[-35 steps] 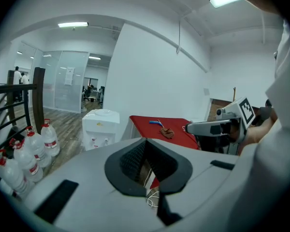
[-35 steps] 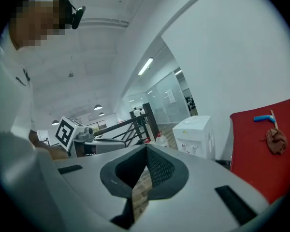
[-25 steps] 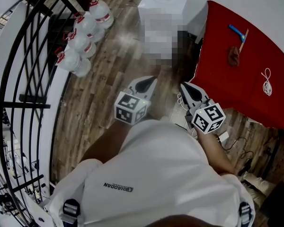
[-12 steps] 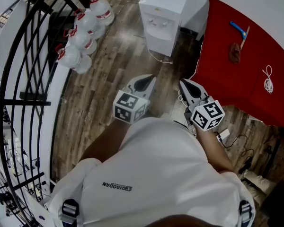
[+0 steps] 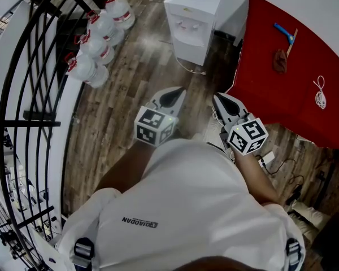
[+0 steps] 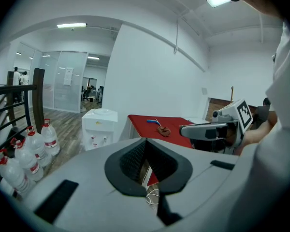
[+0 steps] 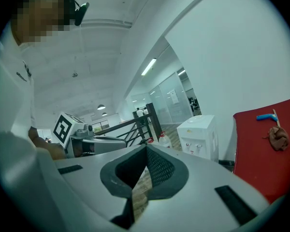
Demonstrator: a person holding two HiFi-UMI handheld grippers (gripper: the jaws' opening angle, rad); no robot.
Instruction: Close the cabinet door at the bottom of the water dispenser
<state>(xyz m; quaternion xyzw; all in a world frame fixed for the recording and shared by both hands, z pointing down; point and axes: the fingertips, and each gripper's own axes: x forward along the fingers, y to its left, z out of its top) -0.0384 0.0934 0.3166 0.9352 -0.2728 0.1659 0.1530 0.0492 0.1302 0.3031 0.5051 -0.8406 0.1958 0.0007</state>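
The white water dispenser (image 5: 192,16) stands on the wooden floor at the top of the head view, well ahead of both grippers. It also shows in the left gripper view (image 6: 99,127) and the right gripper view (image 7: 200,134). Its lower cabinet door cannot be made out. My left gripper (image 5: 181,92) is held in front of my body, shut and empty, pointing towards the dispenser. My right gripper (image 5: 217,97) is beside it, also shut with nothing in it. Each gripper sees the other at its side.
A table with a red cloth (image 5: 294,66) stands to the right and carries a blue scraper (image 5: 283,36), a brown rag (image 5: 279,64) and a white cord (image 5: 319,95). Several water bottles (image 5: 96,44) stand left by a black railing (image 5: 39,95). A power strip (image 5: 265,161) lies on the floor.
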